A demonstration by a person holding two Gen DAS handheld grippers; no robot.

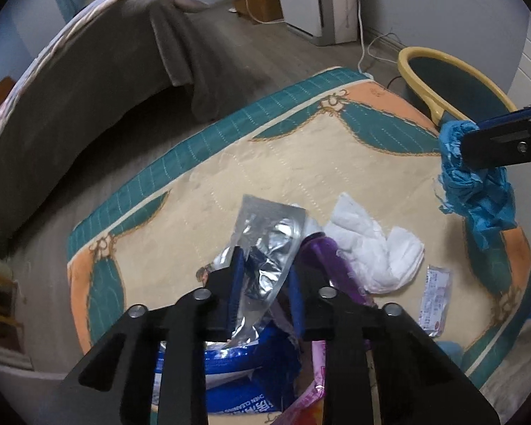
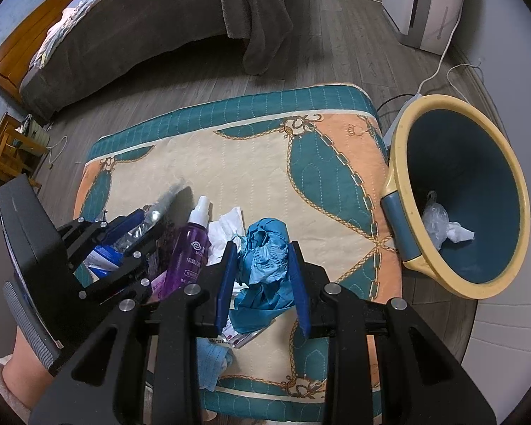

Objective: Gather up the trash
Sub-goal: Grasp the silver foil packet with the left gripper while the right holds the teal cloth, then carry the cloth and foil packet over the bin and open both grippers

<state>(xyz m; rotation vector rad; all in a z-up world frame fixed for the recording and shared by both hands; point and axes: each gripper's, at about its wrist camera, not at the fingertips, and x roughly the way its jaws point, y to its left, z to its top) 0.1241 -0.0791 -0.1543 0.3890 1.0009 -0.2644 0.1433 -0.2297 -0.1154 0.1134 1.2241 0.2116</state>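
Right gripper (image 2: 262,276): closed around a crumpled blue rag (image 2: 265,251), lifted above the quilted mat (image 2: 230,156).
Left gripper (image 1: 263,283): pinching a silver foil wrapper (image 1: 269,233) beside the purple spray bottle (image 2: 191,248).
Bin (image 2: 400,163): just off the mat's right edge, some trash already inside.
Handling: carry the rag fully over the rim before letting go; trailing folds may snag.
Obscured: items beneath the left gripper; small packet print unreadable.
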